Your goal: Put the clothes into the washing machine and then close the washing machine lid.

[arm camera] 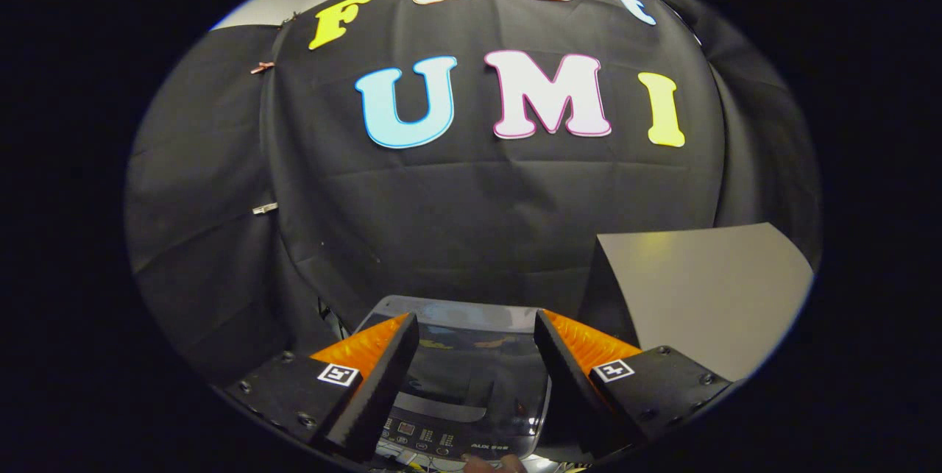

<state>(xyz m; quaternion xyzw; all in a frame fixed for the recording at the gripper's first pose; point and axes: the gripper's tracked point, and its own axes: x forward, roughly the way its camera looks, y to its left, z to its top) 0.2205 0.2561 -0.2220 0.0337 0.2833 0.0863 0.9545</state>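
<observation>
- The gripper point(477, 333) hangs above the small top-loading washing machine with a dark glossy lid and a pale grey rim point(471, 370); its two fingers stand wide apart with nothing between them but the view down onto the machine.
- The machine lies between and just beyond the fingers. Its lid looks closed and reflective, though glare makes that hard to confirm.
- A dark control panel with small lit buttons point(441, 443) runs along the machine's near side, partly cut off by the fingers.
- The clothes cannot be made out anywhere.
- A plain grey flat board point(706, 289) stands just beside the machine, beyond the right finger, its lower part cut off.
- Black cloth wall point(456, 223) hangs behind everything.
</observation>
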